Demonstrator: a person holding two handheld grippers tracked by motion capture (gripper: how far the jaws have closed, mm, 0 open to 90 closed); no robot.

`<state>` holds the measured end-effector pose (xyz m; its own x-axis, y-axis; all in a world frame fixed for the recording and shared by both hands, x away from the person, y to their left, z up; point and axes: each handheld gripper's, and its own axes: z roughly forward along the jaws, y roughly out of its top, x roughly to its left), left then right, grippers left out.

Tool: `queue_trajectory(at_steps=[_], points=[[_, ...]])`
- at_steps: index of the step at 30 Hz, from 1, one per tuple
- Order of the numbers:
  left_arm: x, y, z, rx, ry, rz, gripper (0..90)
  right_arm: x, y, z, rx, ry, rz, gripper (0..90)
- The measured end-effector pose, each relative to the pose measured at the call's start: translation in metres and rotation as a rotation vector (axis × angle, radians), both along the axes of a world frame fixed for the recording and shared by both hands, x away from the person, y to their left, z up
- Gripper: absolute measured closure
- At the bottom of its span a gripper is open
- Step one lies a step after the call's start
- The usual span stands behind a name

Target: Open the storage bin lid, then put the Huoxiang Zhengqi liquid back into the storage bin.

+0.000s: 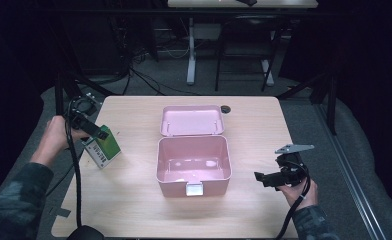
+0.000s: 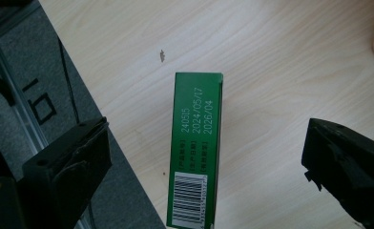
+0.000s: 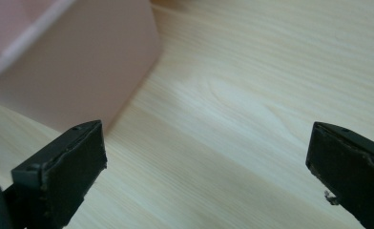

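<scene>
An open pink box stands mid-table with its lid folded back flat behind it. A green carton with a barcode lies near the table's left edge. My left gripper hovers over it. In the left gripper view the green carton lies between the wide-apart jaws of my left gripper, and neither pad touches it. My right gripper is open to the right of the box, pointing toward it. In the right gripper view my right gripper holds nothing, with the pink box wall ahead at the left.
A small dark round thing sits near the table's far edge beside the lid. The wooden table has bare surface right of the box. Grey floor drops off past the left edge. Desk legs and cables stand beyond.
</scene>
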<state>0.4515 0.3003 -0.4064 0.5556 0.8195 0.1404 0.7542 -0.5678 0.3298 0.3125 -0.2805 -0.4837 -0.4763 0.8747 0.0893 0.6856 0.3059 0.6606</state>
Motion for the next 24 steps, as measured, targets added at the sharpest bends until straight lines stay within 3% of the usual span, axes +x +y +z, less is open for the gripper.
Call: queue_trajectory(at_steps=[3,8,12,16,24], points=[[0.003,0.000,-0.003,0.023,0.026,-0.007,1.9,0.003,-0.006,-0.009,-0.008,0.033,-0.008,0.0],[0.007,-0.001,-0.009,0.039,0.057,-0.022,1.9,0.005,-0.004,-0.016,-0.042,0.045,0.007,0.0],[0.012,-0.003,-0.014,0.049,0.097,-0.068,6.8,0.009,0.001,-0.020,-0.067,0.060,0.023,0.0],[0.018,-0.001,-0.020,0.065,0.127,-0.070,8.9,0.011,0.003,-0.025,-0.077,0.079,0.035,0.0],[0.024,-0.001,-0.026,0.076,0.152,-0.074,25.9,0.013,0.004,-0.028,-0.094,0.088,0.048,0.0]])
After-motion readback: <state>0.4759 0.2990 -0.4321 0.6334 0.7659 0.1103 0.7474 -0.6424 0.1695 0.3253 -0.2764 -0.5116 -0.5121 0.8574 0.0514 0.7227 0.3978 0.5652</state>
